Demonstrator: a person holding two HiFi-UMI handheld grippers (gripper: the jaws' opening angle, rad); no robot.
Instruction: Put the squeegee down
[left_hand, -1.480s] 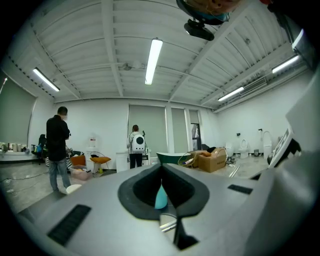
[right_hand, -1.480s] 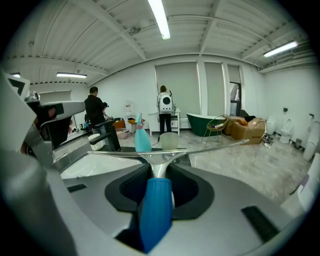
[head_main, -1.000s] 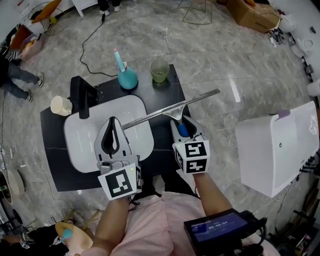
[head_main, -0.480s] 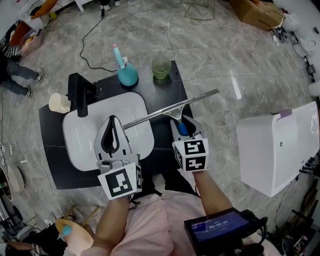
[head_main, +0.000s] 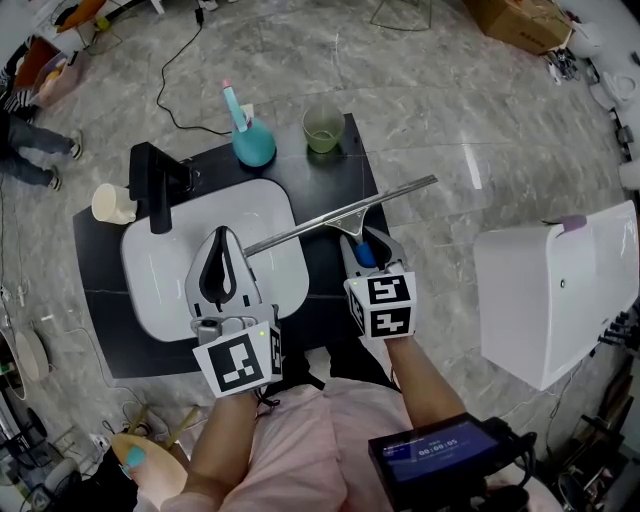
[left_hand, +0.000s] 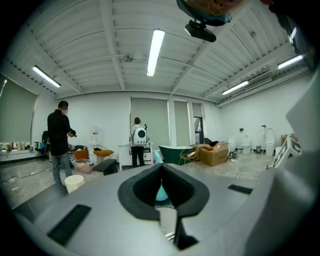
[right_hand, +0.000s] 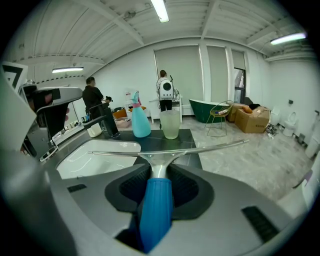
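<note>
- Right claw (head_main: 366, 247) was clenched on the squeegee (head_main: 345, 214) by its blue handle (right_hand: 156, 210). The handle ran back between the jaws and the blade bar crossed in front of them.
- Left claw (head_main: 222, 238) was closed with nothing in it, hovering over the white basin (head_main: 160, 300).
- The squeegee sat over the right part of the black desk (head_main: 335, 165). The blade's left end was over the basin's right rim and its right end stuck out past the desk edge, over the floor. I couldn't tell if it touched anything.
- Handling, as a guess: light and stiff, with a metal bar and neck. The long blade would lever about the handle, so it could swing or tip on release. The handle was the right hold, and it looked ribbed and grippy.
- Edges: the strip of bare desk between the basin and the right edge was narrow. Laid crosswise, the blade would overhang or slip into the basin, so running it along the strip looked safer.
- Room: the teal bottle (head_main: 254, 148) and green cup (head_main: 322, 130) stood at the far edge, well apart. The black faucet (head_main: 150, 185) was across the basin and the white unit (head_main: 555, 290) stood off the desk to the right.
</note>
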